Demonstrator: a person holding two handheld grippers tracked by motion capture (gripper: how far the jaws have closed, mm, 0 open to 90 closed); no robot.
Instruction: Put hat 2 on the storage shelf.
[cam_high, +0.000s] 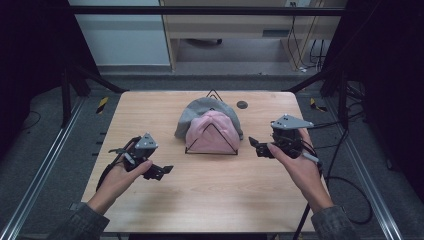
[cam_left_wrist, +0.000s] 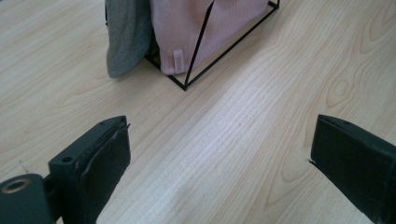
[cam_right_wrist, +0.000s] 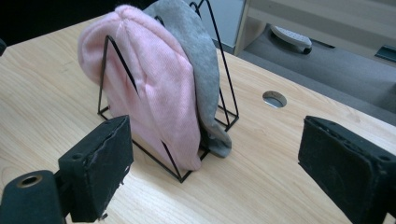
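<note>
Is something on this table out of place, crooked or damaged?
Nothing looks damaged. One small oddity: the grey hat hangs unevenly on the black wire rack, its lower edge spilling past the base onto the table, while the pink hat sits tidily. Both grippers, left and right, are open and apart from the rack.

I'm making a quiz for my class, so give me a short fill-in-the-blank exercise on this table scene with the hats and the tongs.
1. The pink hat hangs on a black wire ____.
2. The hat behind the pink one is ____ in colour.
3. The jaws of the left tongs and the right tongs stand ____.
4. The table top is made of light ____.

Missing words: rack; grey; open; wood
</note>
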